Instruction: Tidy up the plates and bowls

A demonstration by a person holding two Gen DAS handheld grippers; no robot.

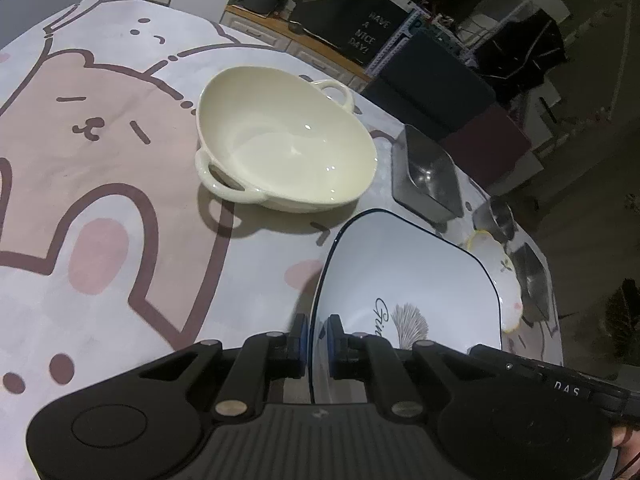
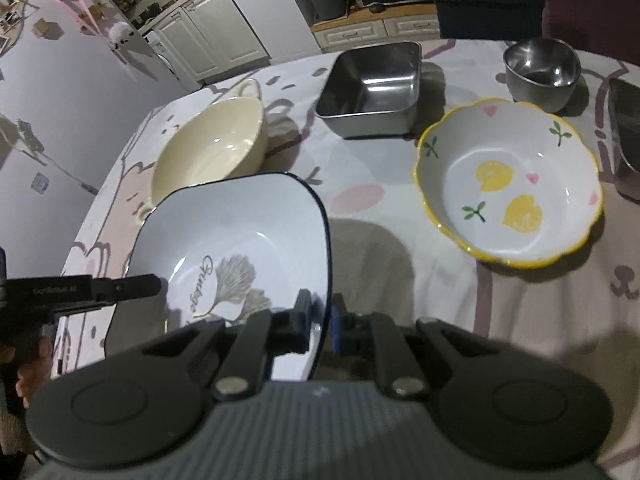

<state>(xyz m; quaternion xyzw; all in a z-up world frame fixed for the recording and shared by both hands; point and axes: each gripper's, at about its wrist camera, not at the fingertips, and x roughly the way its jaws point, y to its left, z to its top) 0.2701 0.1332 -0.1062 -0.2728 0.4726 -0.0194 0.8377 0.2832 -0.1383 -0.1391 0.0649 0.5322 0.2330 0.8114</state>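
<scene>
A square white plate with a dark blue rim and a leaf print (image 1: 404, 280) (image 2: 240, 240) hangs tilted above the table. My left gripper (image 1: 317, 334) is shut on its left rim and my right gripper (image 2: 322, 318) is shut on its right rim. The left gripper's body (image 2: 80, 290) shows at the plate's far side in the right wrist view. A cream two-handled bowl (image 1: 284, 140) (image 2: 212, 148) sits on the cloth beyond the plate. A scalloped lemon-print bowl (image 2: 510, 184) (image 1: 496, 264) rests to the right.
A square steel tray (image 2: 372, 88) (image 1: 428, 172) and a small round steel cup (image 2: 542, 70) (image 1: 498, 216) stand at the back. Another steel container (image 2: 628, 136) sits at the right edge. A cartoon bear tablecloth (image 1: 100, 220) covers the table; cabinets lie beyond.
</scene>
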